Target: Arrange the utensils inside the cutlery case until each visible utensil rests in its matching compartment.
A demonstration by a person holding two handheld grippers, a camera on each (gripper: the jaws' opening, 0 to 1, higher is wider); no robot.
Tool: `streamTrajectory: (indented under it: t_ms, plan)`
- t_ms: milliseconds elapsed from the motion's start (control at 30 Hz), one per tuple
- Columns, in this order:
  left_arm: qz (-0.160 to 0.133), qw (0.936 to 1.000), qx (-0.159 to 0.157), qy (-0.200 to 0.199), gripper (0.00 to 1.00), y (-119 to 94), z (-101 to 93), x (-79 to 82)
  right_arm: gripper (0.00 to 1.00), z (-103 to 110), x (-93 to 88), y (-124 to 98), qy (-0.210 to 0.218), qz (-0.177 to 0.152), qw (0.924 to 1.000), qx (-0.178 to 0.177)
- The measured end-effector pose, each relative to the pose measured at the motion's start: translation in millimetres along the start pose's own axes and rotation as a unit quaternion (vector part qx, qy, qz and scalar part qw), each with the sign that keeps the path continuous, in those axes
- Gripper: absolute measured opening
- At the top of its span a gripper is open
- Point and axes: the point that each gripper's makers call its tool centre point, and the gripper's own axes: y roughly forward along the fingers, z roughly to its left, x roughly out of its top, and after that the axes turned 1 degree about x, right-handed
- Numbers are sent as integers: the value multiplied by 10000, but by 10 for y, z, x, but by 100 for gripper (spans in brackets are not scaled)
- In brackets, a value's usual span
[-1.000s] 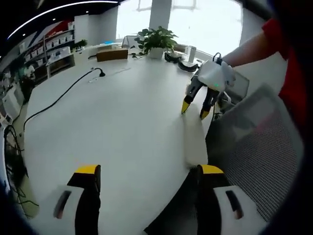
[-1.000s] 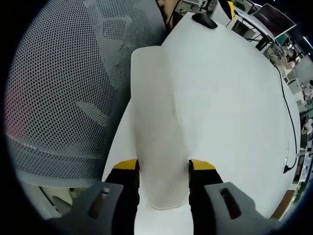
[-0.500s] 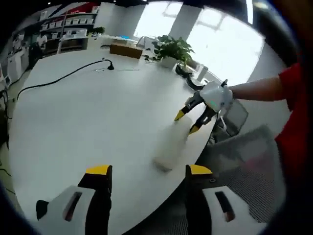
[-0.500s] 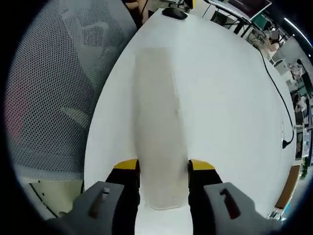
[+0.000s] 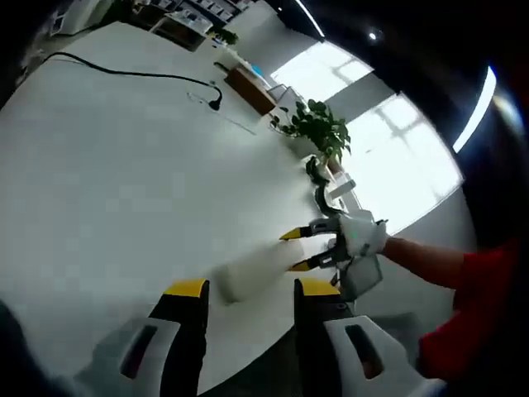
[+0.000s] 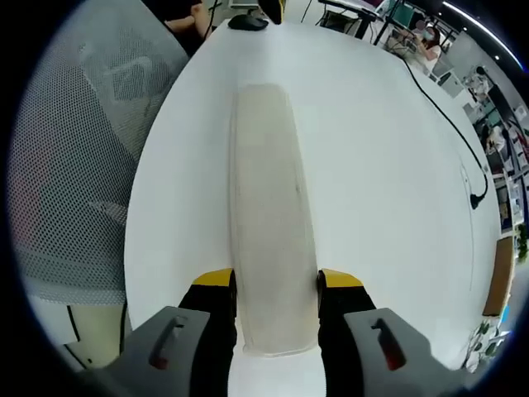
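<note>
**Case pulled in from the table edge**

The case (image 6: pixel 273 215), a long pale frosted box with its lid shut, now lies wholly on the white table (image 6: pixel 388 190). A second ago its near end overhung the table edge beside the mesh chair (image 6: pixel 74 174); half a second ago it was already on the surface, and now it sits further in from that edge, with bare table on both sides of it. The right gripper (image 6: pixel 277 285) has stayed clamped across the near end of the case throughout, its yellow-tipped fingers (image 6: pixel 216 279) pressed to the two long sides.

In the left gripper view the same case (image 5: pixel 256 269) reaches from the right gripper (image 5: pixel 307 248) towards the left gripper (image 5: pixel 242 291), whose fingers stand apart with nothing between them, just short of the free end of the case. It was well away from the case a second ago and has come close.

My reading: the case has been placed for work, and the left gripper is lining up to help open it. No utensil can be seen through the frosted wall, so sorting has not begun.

A black cable (image 6: pixel 450 124) crosses the table well beyond the case, and a potted plant (image 5: pixel 318 132) stands at the far side.

No brand, label or writing is legible anywhere.
</note>
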Motion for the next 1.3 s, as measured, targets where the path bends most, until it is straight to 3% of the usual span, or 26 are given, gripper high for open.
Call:
streamTrajectory:
  t_ms: [133, 267, 400, 667, 933, 1167, 1300]
  plan:
    - [52, 9993, 106, -343, 42, 90, -6, 82, 36, -43, -16, -2, 6, -31, 10000, -17]
    - [240, 9977, 232, -596, 41, 242, 57, 41, 36, -85, -20, 3, 76, -72, 9999, -38]
    - [236, 9955, 117, -915, 32, 454, 83, -5, 36, -85, -19, 8, 95, -146, 9998, -18]
    - [420, 9934, -15, -1067, 26, 757, 79, -142, 36, -97, -34, 26, 21, -60, 10000, 50]
    - [652, 9921, 17, -1071, 25, 795, 186, -193, 36, -97, -48, 47, -49, -45, 9999, 145]
    - [636, 9902, -3, -1245, 25, 812, 241, -141, 36, -105, -70, 73, -195, 134, 9996, 150]
    - [831, 9912, 84, -1022, 23, 859, 248, -232, 36, -107, -74, 75, -206, 161, 9996, 140]
